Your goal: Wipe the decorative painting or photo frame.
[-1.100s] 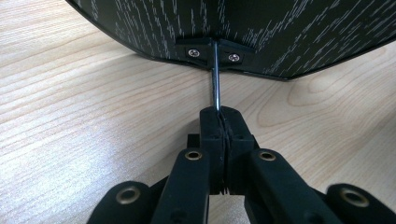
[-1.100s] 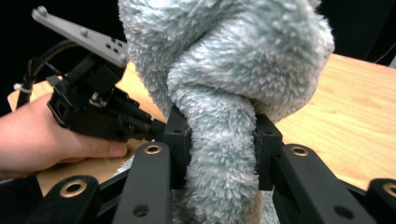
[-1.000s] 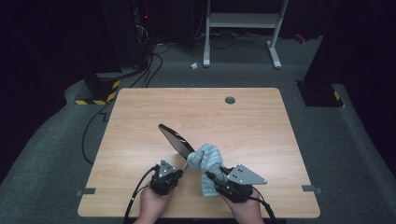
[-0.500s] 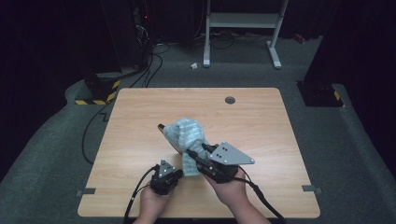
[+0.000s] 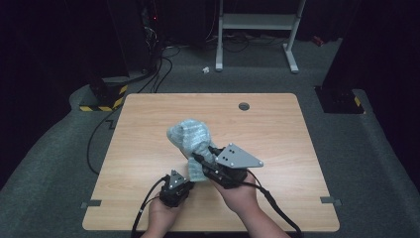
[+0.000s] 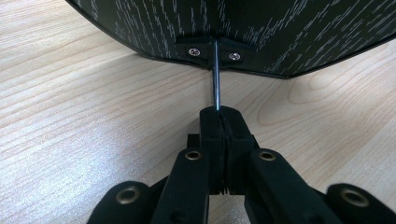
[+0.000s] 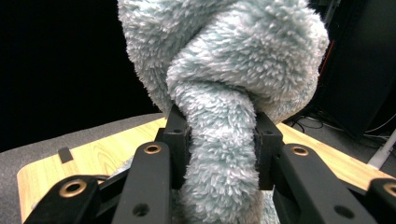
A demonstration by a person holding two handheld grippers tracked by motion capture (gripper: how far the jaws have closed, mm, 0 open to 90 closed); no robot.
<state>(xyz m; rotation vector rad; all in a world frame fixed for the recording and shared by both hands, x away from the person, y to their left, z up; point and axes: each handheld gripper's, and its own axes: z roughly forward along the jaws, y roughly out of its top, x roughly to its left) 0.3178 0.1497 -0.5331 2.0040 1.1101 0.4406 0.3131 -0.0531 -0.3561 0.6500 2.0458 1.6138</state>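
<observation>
The table (image 5: 148, 129) is free on left, right and top of frame; my raised fluffy cloth (image 5: 190, 136) blocks the centre.

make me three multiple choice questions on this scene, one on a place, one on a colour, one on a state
1. Where does the fluffy cloth sit?
A. flat on the floor
B. lifted over the table in the right gripper
C. hung on the white frame behind

2. What colour is the cloth?
A. red
B. black
C. pale blue-green

3. How do the left gripper's jaws stand?
A. shut on a thin metal rod
B. wide open
C. shut on the cloth

Answers: 1 B, the right gripper view shows both jaws pressed on a bunched fold of it above the tabletop; 2 C, the pile is light blue-green; 3 A, the left gripper view shows the jaw tips pinched on the rod that runs up to a dark panel.
</observation>
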